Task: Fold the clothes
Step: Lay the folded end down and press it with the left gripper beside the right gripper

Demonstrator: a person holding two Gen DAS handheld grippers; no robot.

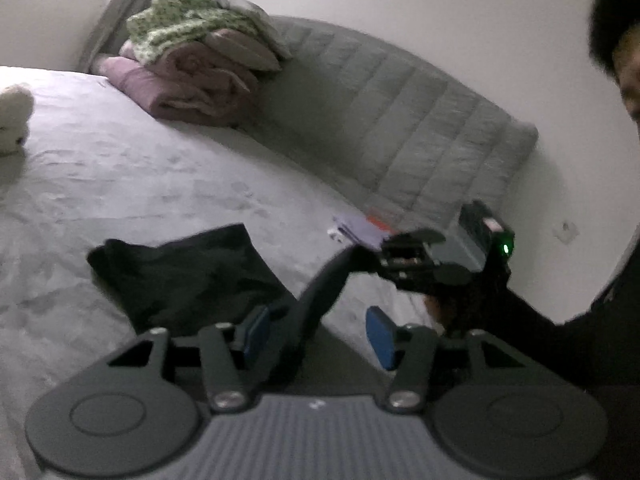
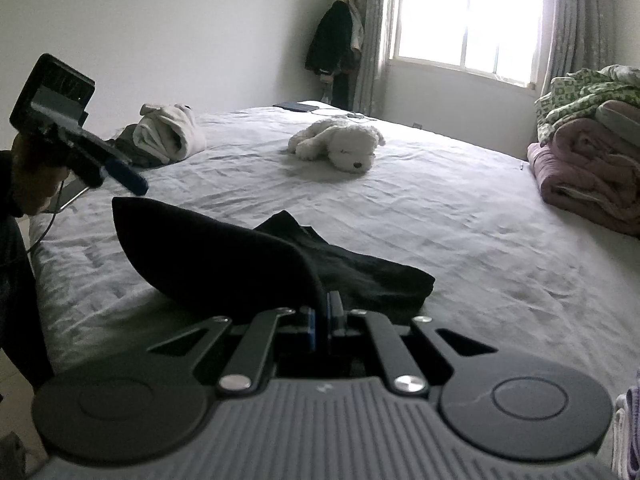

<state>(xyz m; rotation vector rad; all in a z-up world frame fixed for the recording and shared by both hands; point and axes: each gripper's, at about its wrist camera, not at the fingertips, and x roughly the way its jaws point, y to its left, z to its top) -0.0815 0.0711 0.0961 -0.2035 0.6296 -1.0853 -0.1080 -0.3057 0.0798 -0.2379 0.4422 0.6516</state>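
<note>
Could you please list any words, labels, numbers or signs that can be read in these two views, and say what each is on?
None can be read.
Small pale mark on the left gripper body: too small to read.
Same mark on the right gripper: too blurred.
Papers on the bed: print blurred.

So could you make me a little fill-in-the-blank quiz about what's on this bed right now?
1. The right gripper is shut on the ____ garment.
2. The left gripper has its jaws ____.
3. The white stuffed toy lies on the ____.
4. The folded blankets are stacked near the ____.

Missing words: black; open; bed; window
</note>
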